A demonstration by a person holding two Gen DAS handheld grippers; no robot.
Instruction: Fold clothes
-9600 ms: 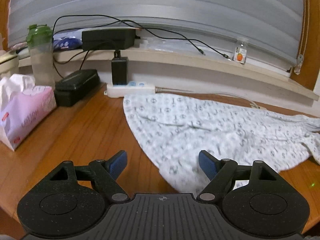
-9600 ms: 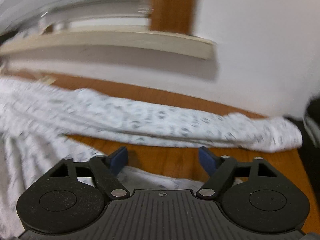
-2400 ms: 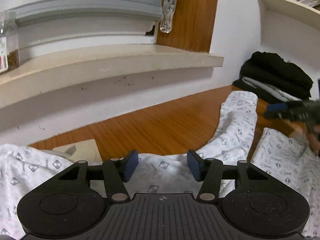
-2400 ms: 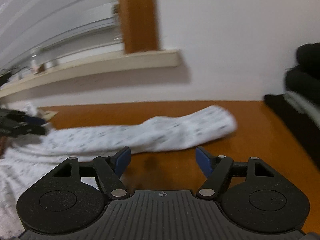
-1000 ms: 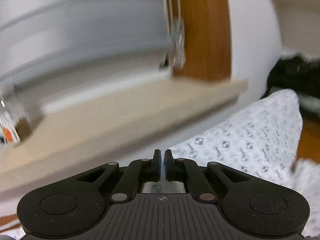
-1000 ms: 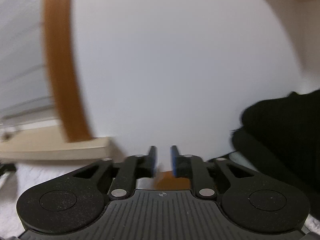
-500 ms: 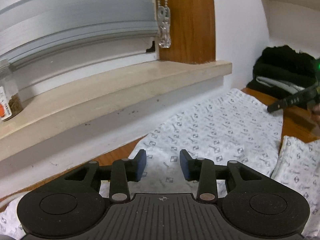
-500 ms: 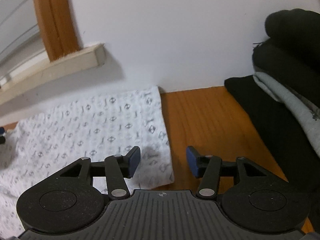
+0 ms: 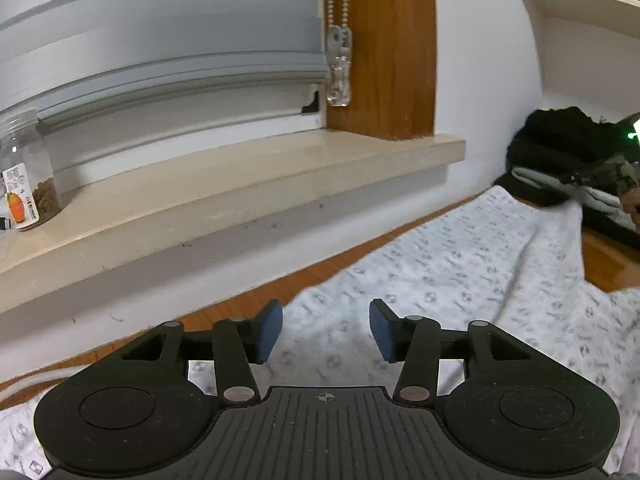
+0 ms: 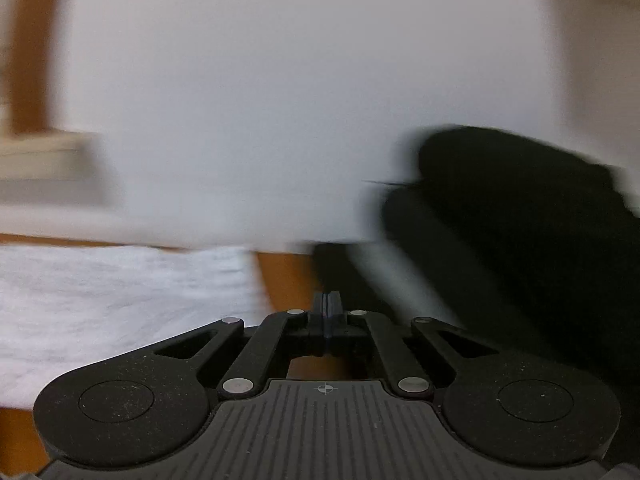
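Observation:
A white garment (image 9: 460, 280) with a small grey print lies spread flat on the wooden table (image 9: 248, 300), its far sleeve reaching toward the right wall. My left gripper (image 9: 325, 332) hovers open just over the garment's near part, nothing between its blue pads (image 9: 268, 332). In the blurred right wrist view, the right gripper (image 10: 327, 304) is shut with nothing visible between its fingers. It sits over bare wood (image 10: 280, 272) just right of the garment's edge (image 10: 120, 292). The right gripper's body (image 9: 592, 176) and a hand (image 9: 630, 204) show at the far right of the left wrist view.
A beige windowsill (image 9: 240, 184) runs along the back, with a clear jar (image 9: 24, 176) on it and a blind-cord pull (image 9: 339, 68) hanging by the wooden frame (image 9: 384, 48). A pile of black and grey folded clothes (image 10: 520, 220) stands against the right wall.
My left gripper has opened wider over the garment. The right gripper, open half a second ago, is now shut and has swung right toward the black pile; its view is blurred.

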